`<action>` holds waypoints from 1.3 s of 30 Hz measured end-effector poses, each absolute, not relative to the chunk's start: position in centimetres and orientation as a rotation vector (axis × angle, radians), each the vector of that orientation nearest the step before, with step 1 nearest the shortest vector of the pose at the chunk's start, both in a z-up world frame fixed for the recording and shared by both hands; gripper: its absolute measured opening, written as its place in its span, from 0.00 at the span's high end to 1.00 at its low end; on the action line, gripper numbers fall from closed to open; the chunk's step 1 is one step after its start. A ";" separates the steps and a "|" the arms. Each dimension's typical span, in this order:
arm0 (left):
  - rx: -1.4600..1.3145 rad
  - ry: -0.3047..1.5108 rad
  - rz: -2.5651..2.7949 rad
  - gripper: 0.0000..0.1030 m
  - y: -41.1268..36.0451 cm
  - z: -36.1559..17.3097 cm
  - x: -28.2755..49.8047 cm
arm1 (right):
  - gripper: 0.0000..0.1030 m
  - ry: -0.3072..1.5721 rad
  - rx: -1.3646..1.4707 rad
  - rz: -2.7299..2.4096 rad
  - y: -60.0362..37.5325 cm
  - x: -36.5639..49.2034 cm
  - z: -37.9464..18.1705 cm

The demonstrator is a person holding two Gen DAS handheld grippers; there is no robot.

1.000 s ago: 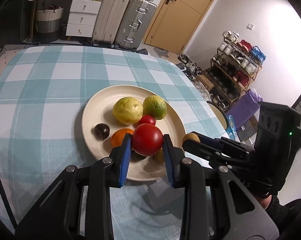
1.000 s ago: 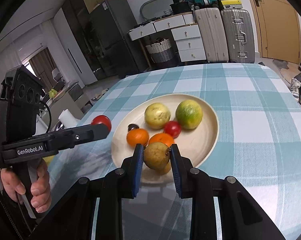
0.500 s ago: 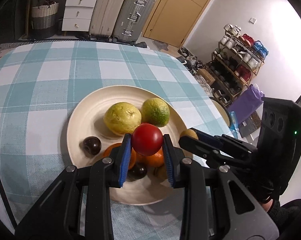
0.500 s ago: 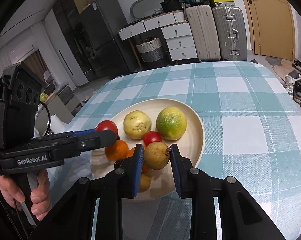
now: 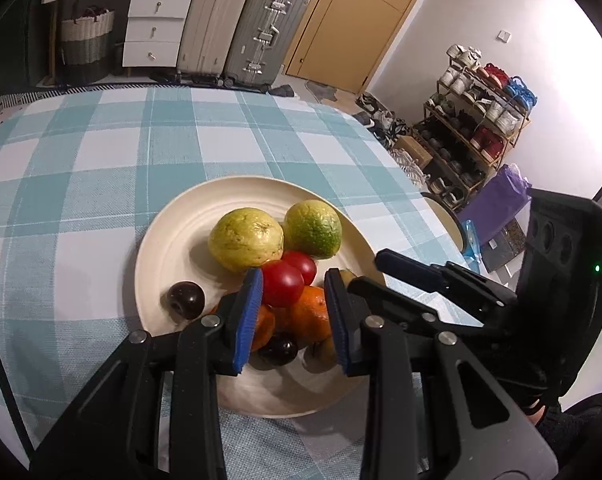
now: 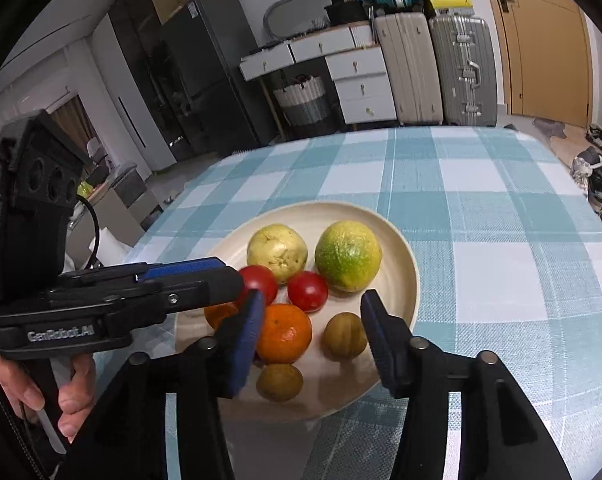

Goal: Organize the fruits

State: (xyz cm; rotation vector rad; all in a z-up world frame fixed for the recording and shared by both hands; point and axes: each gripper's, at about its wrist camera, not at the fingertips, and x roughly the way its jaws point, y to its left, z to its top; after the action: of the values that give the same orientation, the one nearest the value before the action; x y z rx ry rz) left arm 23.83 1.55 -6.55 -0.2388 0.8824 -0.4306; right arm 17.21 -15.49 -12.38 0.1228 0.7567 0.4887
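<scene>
Right gripper (image 6: 309, 336) is opening, its brown fruit (image 6: 345, 335) freed on the plate (image 6: 405, 256); left gripper (image 5: 293, 312) seems clamped on a tomato (image 5: 281, 283), to release next

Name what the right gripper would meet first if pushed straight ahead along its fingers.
Probably the small brownish-green round fruit lying on the cream plate between the opening fingers of the right gripper; depth is uncertain, so the round orange tangerine beside it might touch first.
</scene>
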 end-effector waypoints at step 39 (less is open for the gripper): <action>-0.193 0.547 -0.130 0.01 5.3 4.2 6.1 | 0.00 0.339 0.143 0.354 -18.9 2.3 -2.7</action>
State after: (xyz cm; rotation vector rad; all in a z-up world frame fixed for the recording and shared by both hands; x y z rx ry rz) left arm 6.12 5.28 4.16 -0.1934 0.5471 -0.1300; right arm 2.32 -18.92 -2.70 0.1428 0.3392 0.3539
